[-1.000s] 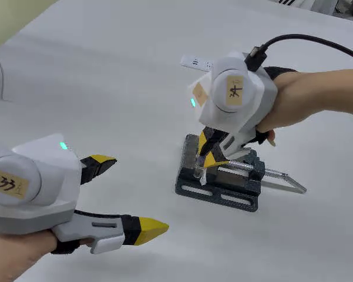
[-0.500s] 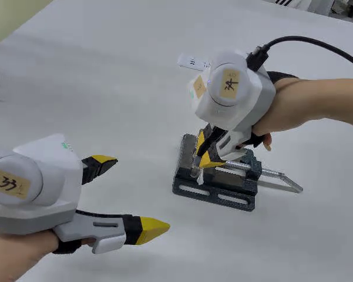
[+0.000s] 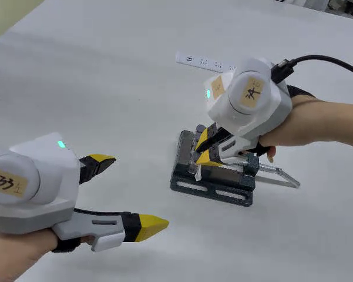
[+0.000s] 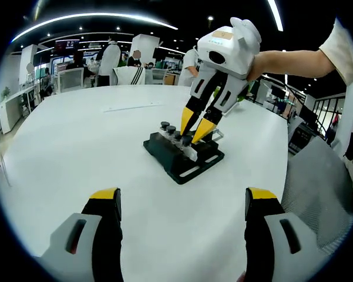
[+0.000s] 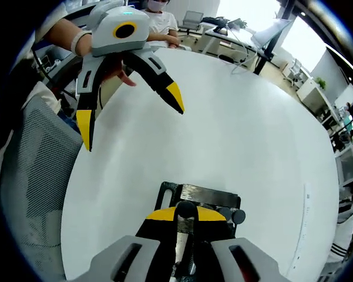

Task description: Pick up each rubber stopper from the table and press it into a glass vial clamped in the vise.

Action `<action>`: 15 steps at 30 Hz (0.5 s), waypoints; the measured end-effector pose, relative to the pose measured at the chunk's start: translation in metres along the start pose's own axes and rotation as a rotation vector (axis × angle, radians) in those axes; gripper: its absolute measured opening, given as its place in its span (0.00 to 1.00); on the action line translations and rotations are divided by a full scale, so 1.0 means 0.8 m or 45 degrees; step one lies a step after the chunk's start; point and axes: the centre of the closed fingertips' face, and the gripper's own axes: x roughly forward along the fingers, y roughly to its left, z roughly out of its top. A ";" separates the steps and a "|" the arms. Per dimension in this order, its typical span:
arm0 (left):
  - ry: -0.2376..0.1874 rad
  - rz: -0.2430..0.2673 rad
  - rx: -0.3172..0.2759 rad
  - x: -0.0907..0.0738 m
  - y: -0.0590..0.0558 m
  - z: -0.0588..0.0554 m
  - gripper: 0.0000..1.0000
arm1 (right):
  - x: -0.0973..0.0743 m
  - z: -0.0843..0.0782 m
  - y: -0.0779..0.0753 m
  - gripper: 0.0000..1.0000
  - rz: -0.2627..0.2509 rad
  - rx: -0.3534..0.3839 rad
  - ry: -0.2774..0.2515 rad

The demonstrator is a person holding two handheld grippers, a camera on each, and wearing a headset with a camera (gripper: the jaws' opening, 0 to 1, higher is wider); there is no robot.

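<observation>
Right hand-held gripper (image 3: 201, 151) jaws narrow, apparently pinching stopper (image 5: 186, 210); vise (image 3: 210, 187) directly beneath tips. Left hand-held gripper (image 3: 135, 191) wide, vise well ahead.

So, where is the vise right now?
In the head view the vise sits right of centre on the table, under the right gripper, with a power strip beyond it.
</observation>
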 end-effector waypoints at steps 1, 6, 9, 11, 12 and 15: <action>-0.001 -0.001 -0.001 0.000 0.000 0.000 0.86 | 0.000 0.001 0.001 0.04 0.001 -0.027 0.000; -0.002 0.004 -0.003 0.000 0.001 0.000 0.85 | 0.001 0.001 -0.003 0.05 0.022 -0.065 -0.003; -0.001 0.006 -0.004 -0.001 0.002 -0.001 0.85 | 0.001 0.001 -0.002 0.05 0.040 -0.094 -0.014; 0.002 0.005 -0.005 -0.001 0.001 -0.001 0.85 | 0.001 0.001 -0.005 0.04 0.066 -0.106 -0.014; 0.003 0.005 -0.003 -0.001 0.000 0.000 0.85 | 0.002 0.001 -0.004 0.04 0.074 -0.115 -0.009; 0.001 0.005 -0.009 -0.001 0.000 0.000 0.85 | 0.002 0.001 -0.001 0.04 0.095 -0.224 0.021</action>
